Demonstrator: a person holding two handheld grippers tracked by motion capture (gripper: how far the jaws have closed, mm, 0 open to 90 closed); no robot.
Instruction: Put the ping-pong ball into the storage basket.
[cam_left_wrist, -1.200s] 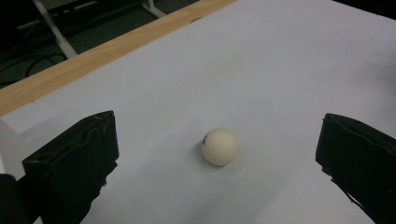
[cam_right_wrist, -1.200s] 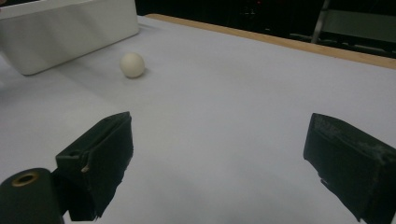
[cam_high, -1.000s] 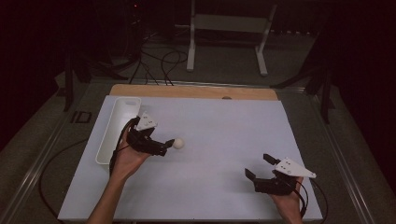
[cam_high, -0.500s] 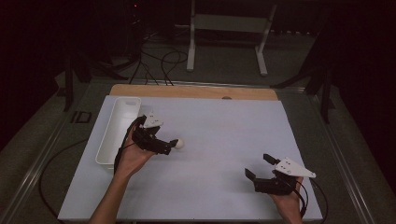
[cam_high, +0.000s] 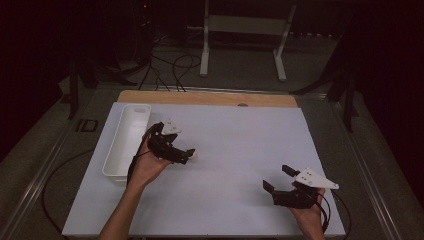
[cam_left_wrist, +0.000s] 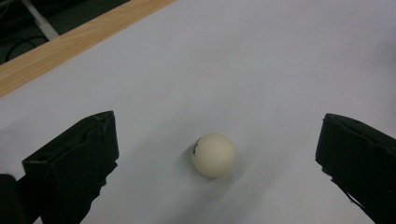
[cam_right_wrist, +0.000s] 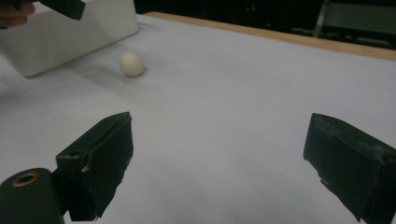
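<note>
A small white ball (cam_left_wrist: 213, 155) lies on the white table sheet (cam_high: 235, 150), left of centre. My left gripper (cam_left_wrist: 217, 119) is open and hovers over it, one black jaw on each side, neither touching. In the high view the left gripper (cam_high: 186, 154) covers most of the ball (cam_high: 193, 155). My right gripper (cam_high: 276, 177) rests near the front right of the sheet, open and empty. From the right gripper view, the right gripper (cam_right_wrist: 220, 121) faces the ball (cam_right_wrist: 131, 64) far off, with a jaw of the left gripper (cam_right_wrist: 60, 7) above it.
A long white tray (cam_high: 127, 140) stands along the left side of the sheet, just left of my left hand; its wall (cam_right_wrist: 70, 32) sits behind the ball. A wooden table edge (cam_high: 210, 98) runs along the back. Cables and a stand lie on the floor beyond.
My left gripper has moved right and forward over the ball, which now sits between its open jaws. The right gripper and the ball have stayed put.
</note>
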